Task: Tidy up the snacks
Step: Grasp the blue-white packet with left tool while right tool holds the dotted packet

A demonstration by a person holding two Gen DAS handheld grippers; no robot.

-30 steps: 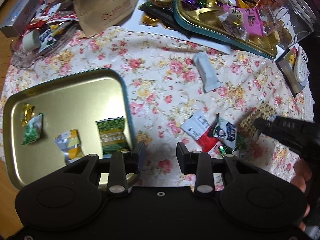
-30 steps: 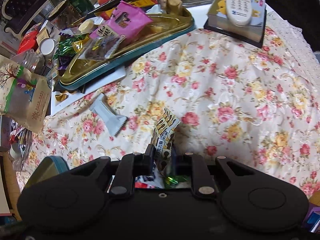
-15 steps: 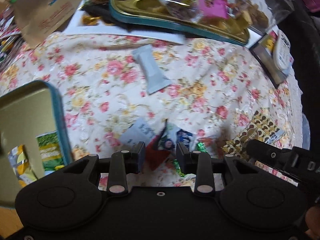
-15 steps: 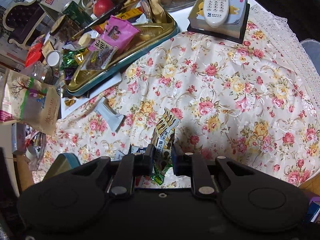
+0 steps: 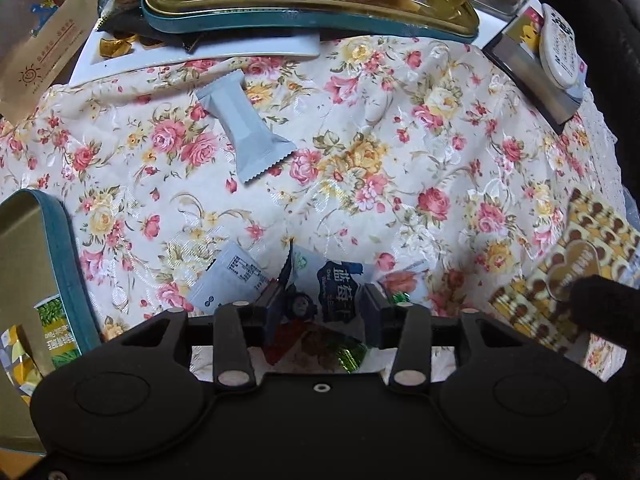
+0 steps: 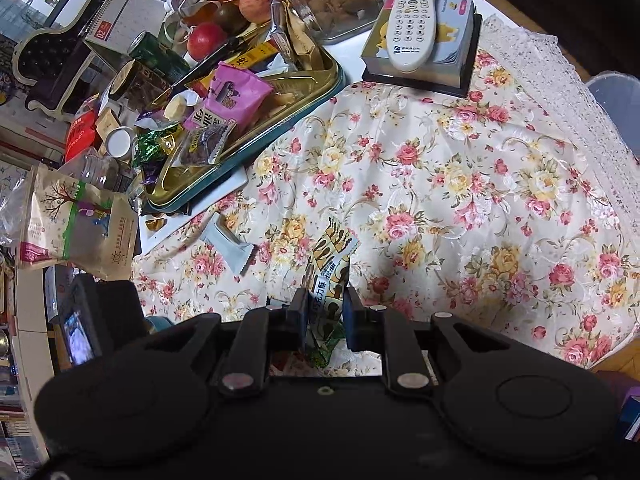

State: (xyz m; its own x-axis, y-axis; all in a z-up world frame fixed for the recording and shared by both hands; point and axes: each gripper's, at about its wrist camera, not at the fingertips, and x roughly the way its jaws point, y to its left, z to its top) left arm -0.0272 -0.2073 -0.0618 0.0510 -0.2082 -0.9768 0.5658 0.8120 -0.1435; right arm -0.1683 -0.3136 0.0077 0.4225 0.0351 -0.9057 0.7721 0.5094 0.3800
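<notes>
My left gripper (image 5: 322, 300) points down over a small heap of snacks on the flowered cloth, and its jaws are opening. A blue-and-white packet (image 5: 340, 284), a red packet (image 5: 288, 344) and a green foil sweet (image 5: 352, 356) lie between and under the jaws, with no pad pressing on them. A white packet (image 5: 228, 280) lies just left of the heap. At the left edge is the gold tray (image 5: 48, 240) with a green packet (image 5: 56, 328). My right gripper (image 6: 326, 308) is shut on a brown chocolate-print packet (image 6: 330, 272), held above the cloth.
A grey-white packet (image 5: 248, 128) lies alone on the cloth. Behind it a second gold tray (image 5: 312, 12) is heaped with snacks. A remote (image 6: 412, 24) rests on a box at the back right, and a paper bag (image 5: 36, 40) lies at the back left.
My left gripper has swung right from the gold tray to over the snack heap, and its jaws have widened. My right gripper has lifted the chocolate-print packet higher above the cloth.
</notes>
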